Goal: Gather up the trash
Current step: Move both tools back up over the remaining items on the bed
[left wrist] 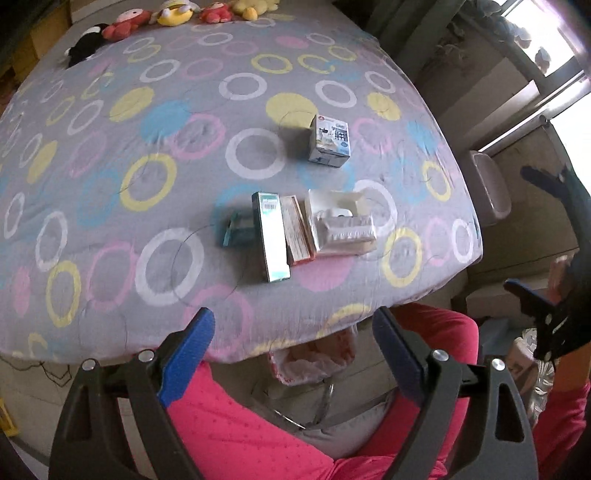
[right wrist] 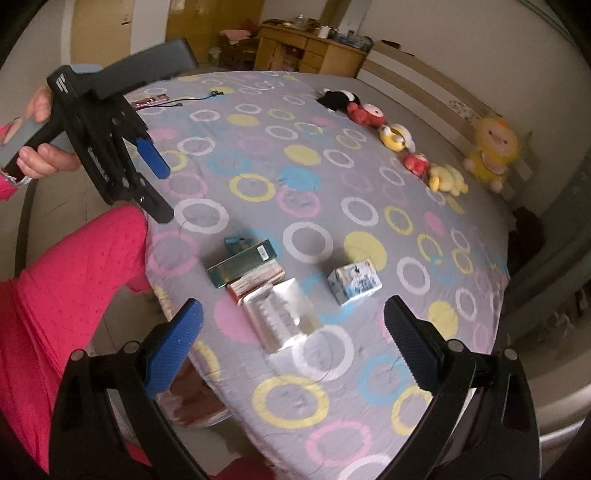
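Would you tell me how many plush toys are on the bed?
6: black, red, yellow-white, small red and yellow in a row along the far edge, plus a yellow doll behind them.

Approach from above is clear over the bed (left wrist: 110,258); boxes (left wrist: 295,229) cluster near its edge, carton (left wrist: 330,138) apart, plush toys (left wrist: 170,14) line far side.

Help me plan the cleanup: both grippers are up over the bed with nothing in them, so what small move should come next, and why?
Probably lower the right gripper, open and empty, onto the white plastic tray, the piece closest below it at the bed's edge. The cluster of boxes and the small carton lie untouched on the bedsheet, and the lined bin sits just below that edge. The left gripper is open and empty too.
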A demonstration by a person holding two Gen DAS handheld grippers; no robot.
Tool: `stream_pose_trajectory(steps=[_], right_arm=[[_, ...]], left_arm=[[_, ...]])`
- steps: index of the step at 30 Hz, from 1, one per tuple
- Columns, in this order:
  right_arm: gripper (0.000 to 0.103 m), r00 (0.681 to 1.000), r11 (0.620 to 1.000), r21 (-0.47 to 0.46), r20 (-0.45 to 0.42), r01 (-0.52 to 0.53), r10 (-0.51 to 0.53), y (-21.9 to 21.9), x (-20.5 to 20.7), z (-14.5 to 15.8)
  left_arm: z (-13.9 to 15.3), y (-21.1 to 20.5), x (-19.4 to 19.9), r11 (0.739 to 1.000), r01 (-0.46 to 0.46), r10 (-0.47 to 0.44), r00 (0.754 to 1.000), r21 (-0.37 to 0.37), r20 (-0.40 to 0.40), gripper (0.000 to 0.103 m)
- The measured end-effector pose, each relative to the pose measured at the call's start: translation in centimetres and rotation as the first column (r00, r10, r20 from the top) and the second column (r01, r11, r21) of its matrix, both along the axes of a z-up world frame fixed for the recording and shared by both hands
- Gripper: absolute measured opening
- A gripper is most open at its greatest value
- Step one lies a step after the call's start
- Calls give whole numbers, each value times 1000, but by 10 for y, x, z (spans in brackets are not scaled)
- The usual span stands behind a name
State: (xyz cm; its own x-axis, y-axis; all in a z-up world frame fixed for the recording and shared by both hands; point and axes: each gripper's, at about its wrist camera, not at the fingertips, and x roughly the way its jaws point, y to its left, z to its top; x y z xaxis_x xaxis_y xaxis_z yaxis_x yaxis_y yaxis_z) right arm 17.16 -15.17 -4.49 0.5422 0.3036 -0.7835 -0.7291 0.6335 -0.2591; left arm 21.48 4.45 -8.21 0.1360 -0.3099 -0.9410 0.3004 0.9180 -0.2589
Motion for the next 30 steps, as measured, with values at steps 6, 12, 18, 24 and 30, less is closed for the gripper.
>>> stream_pose_trajectory(steps=[6,12,18,24,30], right_arm=[[96,998,999,-11,-46,-53,52,3,35,-4],[96,986,991,-52,-125,-119,112,15,57,-33],[96,967,977,-117,-202,-179,153,27,69,-76],[96,949,972,-125,-271,-199,159,29,79,-109],[96,936,967,-148,-316,-208,153,29,88,-136]], left_arm=[[-25,-4,24,1000,8,-9,996,-19,-84,85],[-44,-5,40,999,14,-18,996,-40,-92,85],[-68,-8,52,998,-2,-5,994,-62,-113,85],[-101,-5,59,992,-61,43,987,-109,-154,85],[-125,-2,64,983,-104,78,983,-152,-166,85]])
